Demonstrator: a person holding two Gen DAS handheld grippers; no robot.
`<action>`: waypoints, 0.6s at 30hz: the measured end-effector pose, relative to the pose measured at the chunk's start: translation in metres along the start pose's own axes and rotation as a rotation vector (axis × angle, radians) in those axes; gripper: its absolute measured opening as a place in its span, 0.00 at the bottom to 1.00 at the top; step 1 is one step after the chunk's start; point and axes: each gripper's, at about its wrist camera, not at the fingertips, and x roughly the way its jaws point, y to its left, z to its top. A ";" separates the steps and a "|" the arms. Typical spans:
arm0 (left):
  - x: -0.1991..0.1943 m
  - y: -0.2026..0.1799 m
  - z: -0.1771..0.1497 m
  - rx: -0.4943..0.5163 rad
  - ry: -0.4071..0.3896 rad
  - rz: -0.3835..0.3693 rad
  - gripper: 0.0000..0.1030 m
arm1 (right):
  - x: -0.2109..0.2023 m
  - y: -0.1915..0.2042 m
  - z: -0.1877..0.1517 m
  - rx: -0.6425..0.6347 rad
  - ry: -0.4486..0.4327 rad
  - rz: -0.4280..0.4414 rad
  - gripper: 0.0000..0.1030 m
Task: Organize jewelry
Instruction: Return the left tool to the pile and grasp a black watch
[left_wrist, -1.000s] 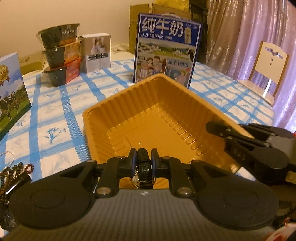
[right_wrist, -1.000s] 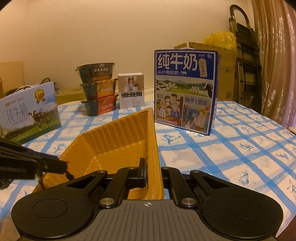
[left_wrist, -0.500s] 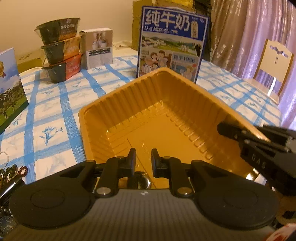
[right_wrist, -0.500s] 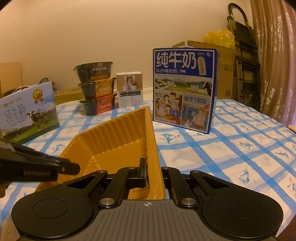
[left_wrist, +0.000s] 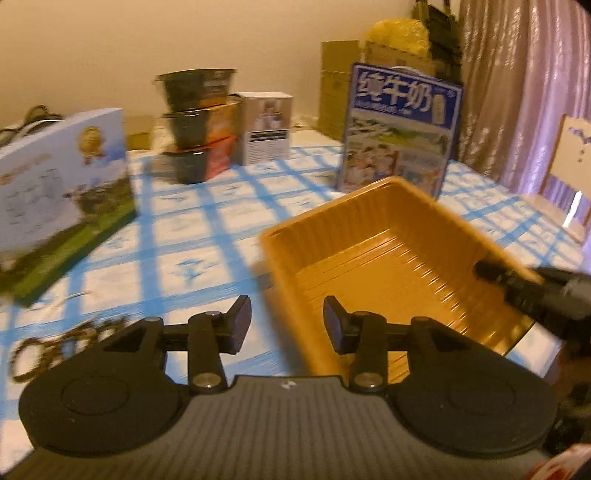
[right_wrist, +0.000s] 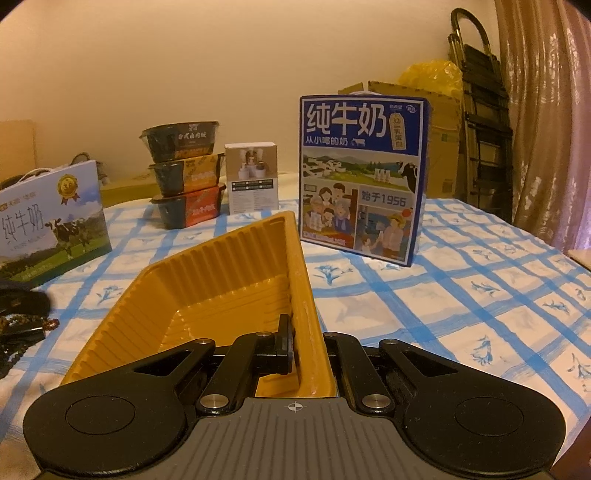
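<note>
Both handheld grippers share one build. The left gripper (left_wrist: 287, 320) has two matte black fingers on hinged link arms, each arm pinned by a silver screw, above two round black discs. Between the discs runs a ribbed grey housing with a small white crosshair mark. The right gripper (right_wrist: 308, 347) looks the same.

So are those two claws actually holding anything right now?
The right gripper pinches the yellow tray by its near right wall. The left gripper, jaws just opening, holds nothing.
</note>
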 end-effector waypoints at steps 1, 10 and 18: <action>-0.004 0.005 -0.004 0.002 0.002 0.014 0.38 | 0.000 0.001 0.000 -0.001 -0.001 -0.004 0.05; -0.029 0.050 -0.048 -0.020 0.079 0.145 0.38 | -0.003 0.003 -0.001 -0.028 -0.017 -0.057 0.05; -0.033 0.075 -0.066 -0.016 0.097 0.242 0.38 | -0.004 -0.008 -0.002 -0.014 -0.005 -0.116 0.05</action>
